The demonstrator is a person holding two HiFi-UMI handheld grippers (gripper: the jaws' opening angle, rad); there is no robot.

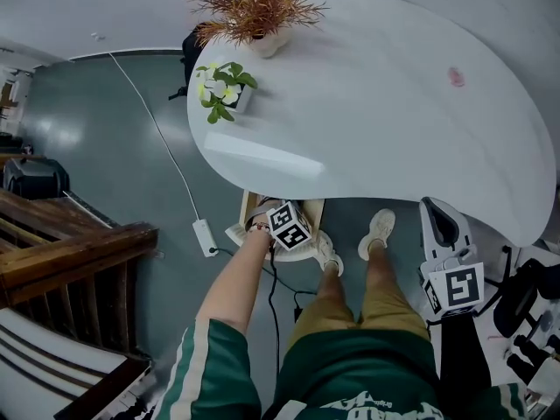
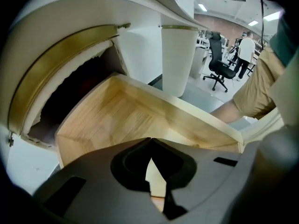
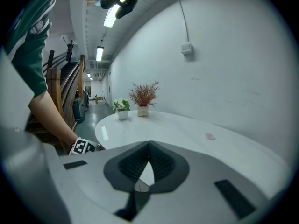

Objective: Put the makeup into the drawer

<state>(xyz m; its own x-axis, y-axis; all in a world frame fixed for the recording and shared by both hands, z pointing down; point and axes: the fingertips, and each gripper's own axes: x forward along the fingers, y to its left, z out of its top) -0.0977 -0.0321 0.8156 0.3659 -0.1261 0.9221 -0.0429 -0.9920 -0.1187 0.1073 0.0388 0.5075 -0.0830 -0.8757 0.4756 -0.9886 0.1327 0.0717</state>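
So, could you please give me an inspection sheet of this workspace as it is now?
Surface: white oval table, mostly bare.
Job's things: small pink item, probably the makeup, on the table; wooden drawer under the table open, nothing seen inside.
Clutter: dried plant and flowering plant, both potted, on the table's far end.
Grippers: left gripper shut, empty, at the drawer; right gripper shut, empty, near the table edge.
Cables: white cable with power strip on the floor.
Surroundings: wooden stairs at left; office chair behind.
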